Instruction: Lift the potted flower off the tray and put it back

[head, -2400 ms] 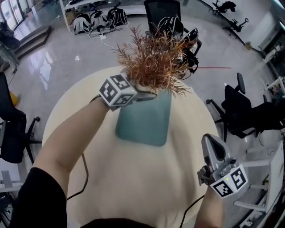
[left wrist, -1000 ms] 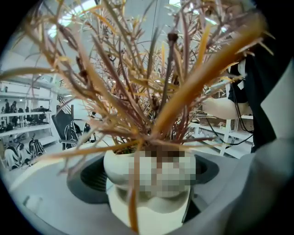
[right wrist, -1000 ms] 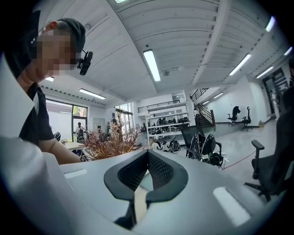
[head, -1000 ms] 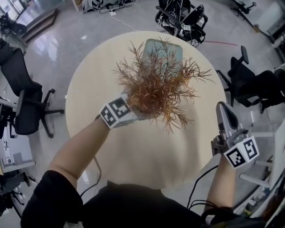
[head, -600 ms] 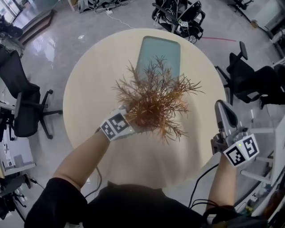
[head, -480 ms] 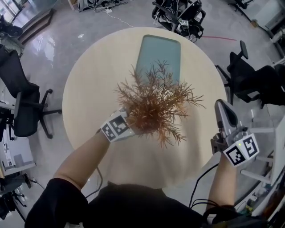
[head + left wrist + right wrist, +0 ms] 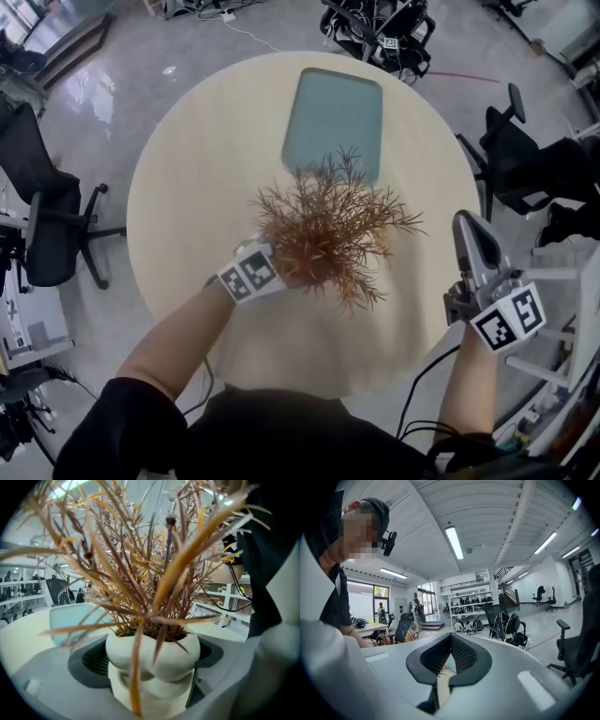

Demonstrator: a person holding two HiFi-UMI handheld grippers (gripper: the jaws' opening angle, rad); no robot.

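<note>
My outstretched left gripper [image 7: 277, 272] clamps the white bulbous pot of spiky rust-orange flower [image 7: 153, 654] over the round beige table [image 7: 187, 169], while my right gripper [image 7: 472, 234] hangs closed and empty.

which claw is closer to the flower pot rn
Left. The left claw is shut on the potted flower, around its pot, above the table. The right claw, shut and empty, is apart from it at the table's right edge.

Rust-brown potted flower [image 7: 323, 230], upright, off the teal tray [image 7: 335, 117], near it.
</note>
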